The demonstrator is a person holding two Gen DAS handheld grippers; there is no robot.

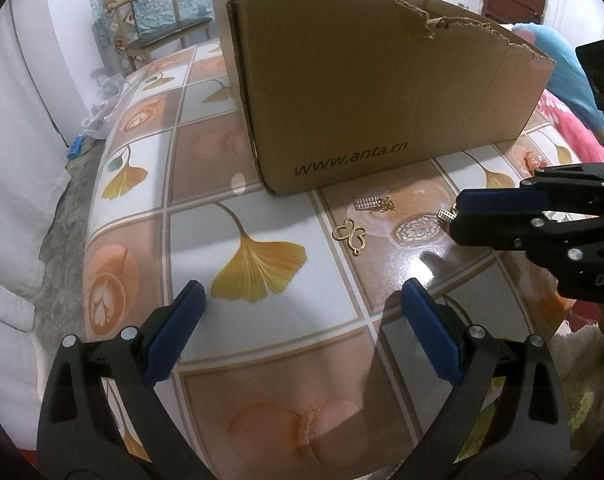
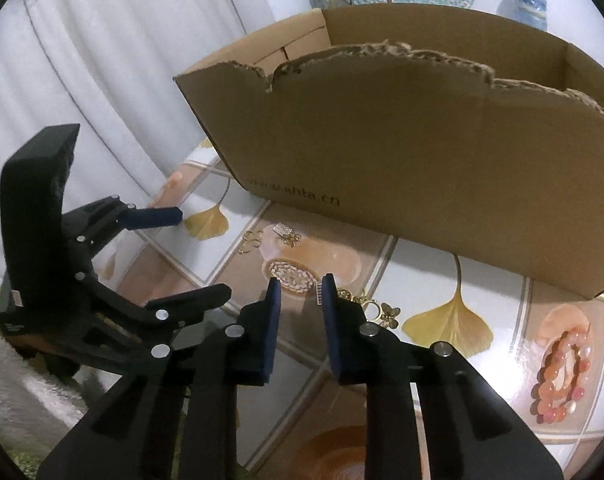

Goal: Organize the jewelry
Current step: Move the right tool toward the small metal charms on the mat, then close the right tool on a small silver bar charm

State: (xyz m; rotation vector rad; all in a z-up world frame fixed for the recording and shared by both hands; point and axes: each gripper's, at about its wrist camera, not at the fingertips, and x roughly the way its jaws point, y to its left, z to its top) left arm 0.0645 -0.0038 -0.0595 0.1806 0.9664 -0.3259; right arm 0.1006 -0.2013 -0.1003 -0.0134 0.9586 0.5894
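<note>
Item: small rectangular rhinestone-set charm [image 2: 320,293], silver-toned, one of a pair; its twin [image 1: 366,203] lies near the cardboard box [image 1: 382,92], tangled with a gold trinket.

Location: on the glossy tiled tablecloth [image 1: 261,320], in front of the box, beside a cluster of gold pieces including a butterfly ring [image 2: 388,314]. A gold openwork butterfly pendant [image 1: 349,236] lies apart to the left; a bead bracelet [image 2: 560,376] sits well to the right.

Handling, as judged: very light, rigid, thin; slippery on this shiny cloth and likely to skate or flip. Best taken across its flat faces near the middle, clear of any chain or loop.

Right gripper [image 2: 299,292]: jaws narrowed to a slim gap, the charm standing against the inner face of the right pad; whether both pads press it cannot be told.

Left gripper [image 1: 302,296]: jaws spread wide, holding nothing, hovering over the cloth.

Destination, as judged: the open-topped box.
</note>
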